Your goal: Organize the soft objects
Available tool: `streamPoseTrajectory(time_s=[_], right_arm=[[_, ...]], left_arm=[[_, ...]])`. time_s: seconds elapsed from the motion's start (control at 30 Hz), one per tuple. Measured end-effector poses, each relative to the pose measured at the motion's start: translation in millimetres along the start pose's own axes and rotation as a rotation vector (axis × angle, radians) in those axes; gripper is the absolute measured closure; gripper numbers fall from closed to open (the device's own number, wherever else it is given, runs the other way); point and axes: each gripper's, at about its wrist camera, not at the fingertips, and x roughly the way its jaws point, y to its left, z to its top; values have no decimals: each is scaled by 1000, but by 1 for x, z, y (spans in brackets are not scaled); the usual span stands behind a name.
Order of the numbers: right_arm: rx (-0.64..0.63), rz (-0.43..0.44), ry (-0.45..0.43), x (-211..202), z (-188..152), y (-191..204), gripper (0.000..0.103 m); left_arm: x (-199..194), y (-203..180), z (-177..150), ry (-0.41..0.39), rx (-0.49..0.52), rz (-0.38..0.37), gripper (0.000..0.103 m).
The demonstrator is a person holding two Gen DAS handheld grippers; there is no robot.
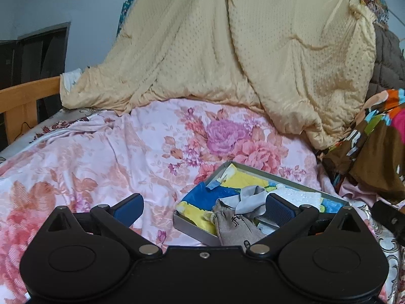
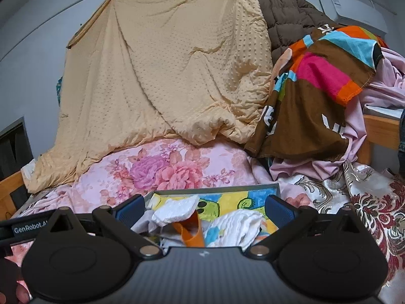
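Note:
A shallow grey box with a bright cartoon lining lies on the flowered bed sheet. It holds a beige drawstring pouch, a grey cloth and a white spongy piece. My left gripper is open at the box's near left corner, its right finger over the contents. In the right wrist view the box shows the white spongy piece, a white towel and an orange strap. My right gripper hangs open over them, holding nothing.
A yellow dotted blanket hangs behind the bed. Right of it are piled a brown multicoloured cloth, a brown quilted coat and pink fabric. A wooden bed rail runs at the left. A hand shows at the lower left.

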Motion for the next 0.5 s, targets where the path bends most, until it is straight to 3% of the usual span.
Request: streamPoseTrajectory(time_s=[0.3, 0.5], right_arm=[[42, 33, 6, -40, -11, 10, 0], [-5, 52, 14, -63, -21, 30, 0]], left_arm=[[-49, 18, -20, -30, 27, 22, 1], [-87, 42, -33, -34, 17, 23, 1]])
